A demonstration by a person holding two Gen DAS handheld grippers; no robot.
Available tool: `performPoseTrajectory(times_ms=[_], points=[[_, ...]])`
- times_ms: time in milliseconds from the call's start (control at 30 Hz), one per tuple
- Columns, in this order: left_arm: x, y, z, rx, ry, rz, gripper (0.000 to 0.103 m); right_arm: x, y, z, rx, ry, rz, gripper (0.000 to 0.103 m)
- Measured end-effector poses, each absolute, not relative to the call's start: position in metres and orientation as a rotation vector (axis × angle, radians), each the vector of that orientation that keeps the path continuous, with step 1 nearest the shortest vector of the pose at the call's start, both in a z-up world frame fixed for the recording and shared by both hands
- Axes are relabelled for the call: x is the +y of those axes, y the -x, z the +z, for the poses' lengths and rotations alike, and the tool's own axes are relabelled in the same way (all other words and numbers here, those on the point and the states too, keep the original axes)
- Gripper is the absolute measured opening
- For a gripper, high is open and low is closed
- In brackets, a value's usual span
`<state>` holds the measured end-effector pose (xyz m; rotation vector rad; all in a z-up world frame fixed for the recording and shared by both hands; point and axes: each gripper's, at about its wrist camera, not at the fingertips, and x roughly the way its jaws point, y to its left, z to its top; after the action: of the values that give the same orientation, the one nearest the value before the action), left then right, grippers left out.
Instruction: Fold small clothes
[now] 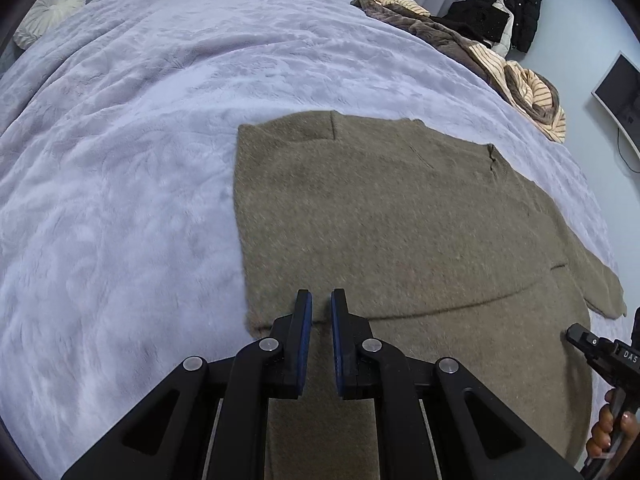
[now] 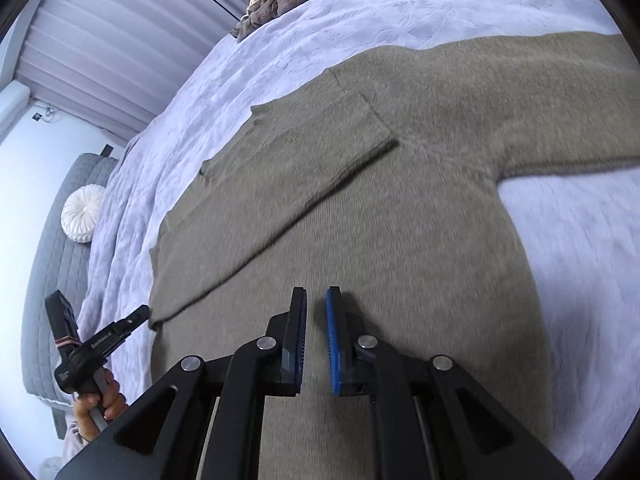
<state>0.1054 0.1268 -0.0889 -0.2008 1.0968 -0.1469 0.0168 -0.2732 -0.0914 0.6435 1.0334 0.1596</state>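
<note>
**A:** Status? Where's the sweater (image 1: 400,216) relative to your fingers?

**B:** It lies flat on the lavender bedspread (image 1: 120,160), directly under and ahead of both tools. One sleeve is already folded across the body (image 2: 304,168); the other sleeve (image 2: 560,100) is spread out to your right, long axis running away from the body toward the bed edge.

**A:** Jaw state?

**B:** Your left gripper (image 1: 321,300) is closed down to a narrow slit, nothing between the pads. Your right gripper (image 2: 316,300) is the same: closed, empty, hovering over the lower body.

**A:** Which hand takes the open sleeve?

**B:** My call: the right. It's nearer that side; your left sits over the folded edge.

**A:** Counts?

**B:** One sweater, two grippers. One heap of other clothes (image 1: 516,76) lies at the far bed edge, and one round pillow (image 2: 82,214) by the headboard.
</note>
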Motion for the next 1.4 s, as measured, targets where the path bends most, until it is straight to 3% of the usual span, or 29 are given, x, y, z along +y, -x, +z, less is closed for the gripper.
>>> performPoseTrajectory(times_ms=[233, 267, 367, 633, 733, 1400], points=[[0.084, -0.070, -0.095, 1.135, 0.188, -0.175, 0.011, -0.304, 0.016, -0.086, 1.003, -0.694, 0.131, 0.012], [0.078, -0.066, -0.094, 1.135, 0.184, -0.179, 0.011, -0.310, 0.020, -0.085, 0.996, -0.700, 0.121, 0.017], [0.055, -0.055, -0.088, 1.131, 0.155, -0.186, 0.011, -0.334, 0.034, -0.081, 0.956, -0.730, 0.087, 0.051], [0.007, -0.038, -0.083, 1.132, 0.081, -0.198, 0.013, -0.399, 0.056, -0.070, 0.863, -0.798, -0.002, 0.051], [-0.005, -0.034, -0.078, 1.118, 0.076, -0.177, 0.101, -0.429, 0.063, -0.068, 0.819, -0.836, -0.060, 0.052], [-0.101, -0.042, -0.076, 1.147, 0.029, -0.288, 0.102, -0.576, 0.062, -0.079, 0.583, -1.063, -0.341, 0.053]])
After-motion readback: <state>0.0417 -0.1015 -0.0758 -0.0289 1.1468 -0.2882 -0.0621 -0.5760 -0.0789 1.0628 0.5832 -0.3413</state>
